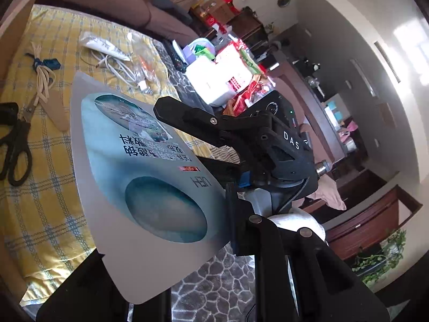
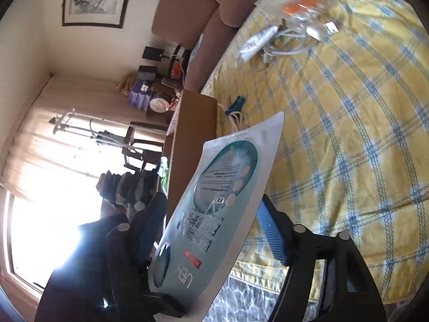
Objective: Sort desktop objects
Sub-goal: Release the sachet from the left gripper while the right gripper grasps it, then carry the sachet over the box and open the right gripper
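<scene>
A flat silver and teal face-mask sachet (image 1: 144,177) is held in the air above the yellow checked cloth (image 1: 48,214). My left gripper (image 1: 225,228) is shut on its lower edge. My right gripper (image 1: 187,118) reaches in from the right, with one finger (image 1: 185,115) lying against the sachet. In the right wrist view the sachet (image 2: 214,214) stands between my right gripper's (image 2: 209,255) open fingers, with a blue pad (image 2: 270,230) apart from it.
On the cloth lie black scissors (image 1: 16,147), a bundled cord with a blue clip (image 1: 43,67), a white tube (image 1: 104,45), white cables (image 1: 126,72) and a clear bag (image 1: 144,61). A cardboard box (image 2: 193,123) stands at the cloth's edge. Cluttered containers (image 1: 219,72) sit behind.
</scene>
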A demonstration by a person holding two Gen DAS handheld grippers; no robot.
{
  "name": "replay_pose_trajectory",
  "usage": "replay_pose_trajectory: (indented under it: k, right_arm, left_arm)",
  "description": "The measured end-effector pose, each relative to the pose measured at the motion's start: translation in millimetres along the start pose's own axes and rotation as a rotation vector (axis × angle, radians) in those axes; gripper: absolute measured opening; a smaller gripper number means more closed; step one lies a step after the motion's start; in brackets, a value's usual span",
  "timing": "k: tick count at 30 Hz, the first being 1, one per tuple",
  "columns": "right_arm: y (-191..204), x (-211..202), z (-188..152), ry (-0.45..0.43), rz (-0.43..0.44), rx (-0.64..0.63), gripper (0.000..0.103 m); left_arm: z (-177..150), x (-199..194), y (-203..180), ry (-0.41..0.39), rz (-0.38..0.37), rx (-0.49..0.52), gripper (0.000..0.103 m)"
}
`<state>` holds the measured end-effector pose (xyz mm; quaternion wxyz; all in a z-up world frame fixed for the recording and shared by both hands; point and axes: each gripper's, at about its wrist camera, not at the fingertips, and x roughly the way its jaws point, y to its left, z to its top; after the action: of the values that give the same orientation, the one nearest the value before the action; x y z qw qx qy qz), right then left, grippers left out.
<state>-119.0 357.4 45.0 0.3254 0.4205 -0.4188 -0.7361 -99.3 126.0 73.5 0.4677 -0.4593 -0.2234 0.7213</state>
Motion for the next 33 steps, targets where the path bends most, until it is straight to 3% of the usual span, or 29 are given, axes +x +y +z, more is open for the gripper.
replay_pose_trajectory:
  k: [7, 10, 13, 17, 19, 20, 21, 23, 26, 28, 30, 33]
  right_arm:
    - [85, 40, -23, 0.021, 0.054, -0.148, 0.046]
    - [119, 84, -29, 0.077, 0.06, -0.187, 0.046]
    - [148, 139, -32, 0.14, 0.054, -0.232, 0.046]
    - [166, 210, -30, 0.189, 0.024, -0.265, 0.046]
    - [170, 242, -26, 0.198, -0.008, -0.28, 0.046]
    - [170, 259, -24, 0.208, -0.037, -0.286, 0.046]
    - [168, 274, -22, 0.22, -0.076, -0.295, 0.046]
    - [164, 303, -20, 0.256, -0.176, -0.325, 0.046]
    - [157, 329, -20, 0.296, -0.272, -0.361, 0.045]
    - [154, 334, -17, 0.29, -0.253, -0.344, 0.045]
    - [155, 336, -14, 0.286, -0.247, -0.336, 0.045]
    - [156, 336, -6, 0.273, -0.266, -0.341, 0.045]
  left_arm:
    - [8, -92, -18, -0.045, 0.017, 0.065, 0.017]
    - [9, -138, -7, -0.046, 0.027, 0.074, 0.017]
    - [12, -179, 11, -0.052, 0.086, 0.105, 0.017]
    - [26, -217, 52, -0.057, 0.136, 0.082, 0.018]
    - [32, -225, 76, -0.046, 0.184, 0.065, 0.026]
    - [35, -226, 88, -0.036, 0.222, 0.048, 0.037]
    - [36, -228, 101, -0.033, 0.263, 0.026, 0.055]
    - [34, -230, 125, -0.004, 0.301, -0.022, 0.073]
    - [26, -236, 140, 0.023, 0.334, -0.044, 0.073]
    - [24, -241, 147, 0.015, 0.315, -0.06, 0.073]
    - [29, -243, 155, 0.01, 0.291, -0.094, 0.061]
    - [44, -239, 163, 0.041, 0.316, -0.085, 0.058]
